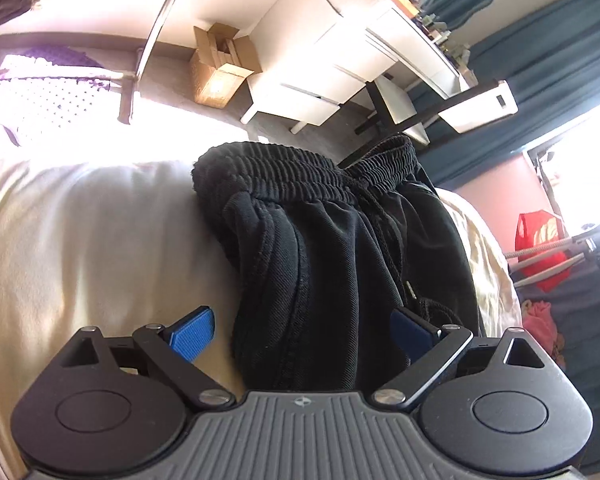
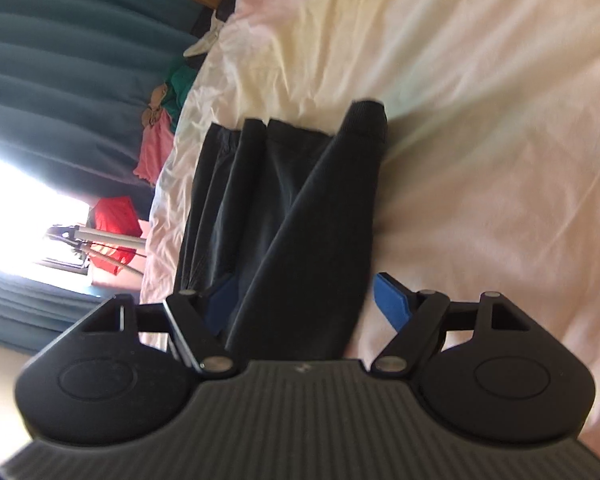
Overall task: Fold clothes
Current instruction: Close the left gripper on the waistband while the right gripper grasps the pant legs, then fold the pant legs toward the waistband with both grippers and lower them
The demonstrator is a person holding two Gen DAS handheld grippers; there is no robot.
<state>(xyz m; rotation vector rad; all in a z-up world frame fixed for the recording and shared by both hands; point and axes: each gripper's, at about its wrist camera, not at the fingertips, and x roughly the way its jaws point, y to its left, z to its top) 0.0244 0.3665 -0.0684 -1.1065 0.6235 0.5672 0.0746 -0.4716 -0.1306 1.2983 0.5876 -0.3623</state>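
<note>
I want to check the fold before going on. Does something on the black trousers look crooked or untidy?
Yes. On the black trousers one cuffed leg lies diagonally across the rest instead of parallel. At the waistband the drawstring trails loose. Left gripper and right gripper are open.

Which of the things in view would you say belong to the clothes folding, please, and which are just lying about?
Belong to the job:
black drawstring trousers
left gripper, open
right gripper, open
bed sheet they lie on

Just lying about:
cardboard box
white drawer unit
red bag
pink garment
teal curtain
</note>
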